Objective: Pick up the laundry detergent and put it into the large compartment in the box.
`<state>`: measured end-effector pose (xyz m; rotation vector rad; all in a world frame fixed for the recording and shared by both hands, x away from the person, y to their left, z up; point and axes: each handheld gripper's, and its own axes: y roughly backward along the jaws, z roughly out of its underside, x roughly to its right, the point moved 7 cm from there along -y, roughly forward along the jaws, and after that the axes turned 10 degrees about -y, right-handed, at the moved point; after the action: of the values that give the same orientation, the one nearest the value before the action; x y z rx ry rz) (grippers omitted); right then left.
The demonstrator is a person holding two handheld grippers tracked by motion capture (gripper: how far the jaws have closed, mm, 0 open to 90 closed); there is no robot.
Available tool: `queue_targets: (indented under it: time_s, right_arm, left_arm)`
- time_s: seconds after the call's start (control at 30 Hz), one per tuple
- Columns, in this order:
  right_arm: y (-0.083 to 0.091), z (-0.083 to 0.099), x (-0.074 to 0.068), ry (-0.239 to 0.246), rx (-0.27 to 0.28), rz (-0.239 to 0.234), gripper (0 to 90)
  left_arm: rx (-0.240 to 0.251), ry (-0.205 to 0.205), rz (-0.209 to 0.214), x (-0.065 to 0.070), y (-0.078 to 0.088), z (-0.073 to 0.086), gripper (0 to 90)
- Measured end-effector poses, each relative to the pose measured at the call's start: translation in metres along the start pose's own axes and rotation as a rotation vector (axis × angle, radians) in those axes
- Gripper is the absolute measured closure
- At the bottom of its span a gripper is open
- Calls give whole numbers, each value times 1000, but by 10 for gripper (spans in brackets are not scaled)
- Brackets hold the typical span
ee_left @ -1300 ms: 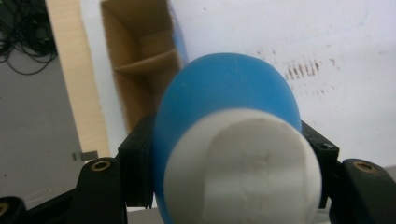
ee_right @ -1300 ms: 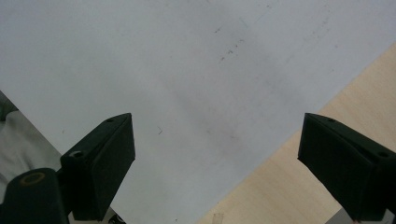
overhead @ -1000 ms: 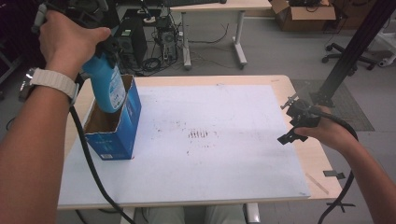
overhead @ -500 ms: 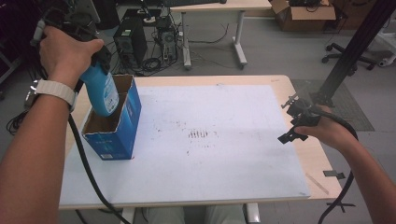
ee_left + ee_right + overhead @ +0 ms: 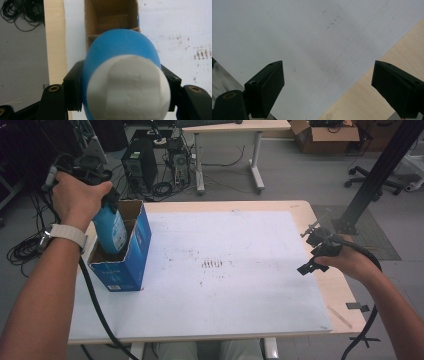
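A wooden table is standing in the middle of the scene, and a large white sheet is covering most of its top, leaving bare wood along the right edge and the far edge. Faint dark smudges are showing on the sheet near its middle.

At the far left of the table a blue cardboard box is standing upright with its top flaps open. In the left gripper view its brown inside is lying straight ahead of the jaws, with the wooden table edge just to its left.

A blue bottle is hanging upright in the mouth of the box, its lower part already down between the walls and its upper part sticking out above the rim. In the left gripper view its white cap is facing the camera and its blue body is pointing down toward the box.

The left gripper is coming in from above at the far left, gripped by the person's left hand, which is wearing a pale wristband. Its jaws are pressing on both sides of the bottle just below the cap, holding it firmly.

The right gripper is hovering over the right edge of the sheet, well apart from the box. Its jaws are standing wide apart with nothing between them, above the white sheet and the bare wood beside it.
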<state>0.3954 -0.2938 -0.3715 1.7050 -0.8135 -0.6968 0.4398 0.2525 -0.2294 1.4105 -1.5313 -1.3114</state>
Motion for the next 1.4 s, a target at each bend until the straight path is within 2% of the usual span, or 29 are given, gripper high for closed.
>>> queue_targets:
  time_s: [0.1, 0.27, 0.43, 0.53, 0.63, 0.83, 1.17, 1.4]
  right_arm:
    - [-1, -2, -2, 3, -1, -3, 113]
    - [-3, -3, -3, 8, -3, -6, 113]
    - [-6, -2, -3, 7, -9, -5, 113]
    - [-9, 0, -4, 7, -14, -9, 113]
    - [-10, 0, -3, 6, -15, -9, 113]
    - [-9, 0, -3, 4, -13, -11, 113]
    - [-11, 1, -3, 4, -16, -12, 112]
    - [-12, 2, -1, -1, -16, -11, 113]
  left_arm:
    - [-17, 1, 16, 1, -15, 5, 372]
    - [-24, -1, 26, 1, -24, 8, 372]
    - [-20, -1, 21, 2, -41, 13, 372]
    - [-32, 2, 30, 2, -57, 19, 372]
    - [-28, -2, 30, 2, -64, 21, 372]
    - [-56, -8, 55, 5, -83, 28, 372]
    - [-72, -18, 56, 9, -103, 34, 372]
    - [-81, -32, 56, 11, -110, 36, 372]
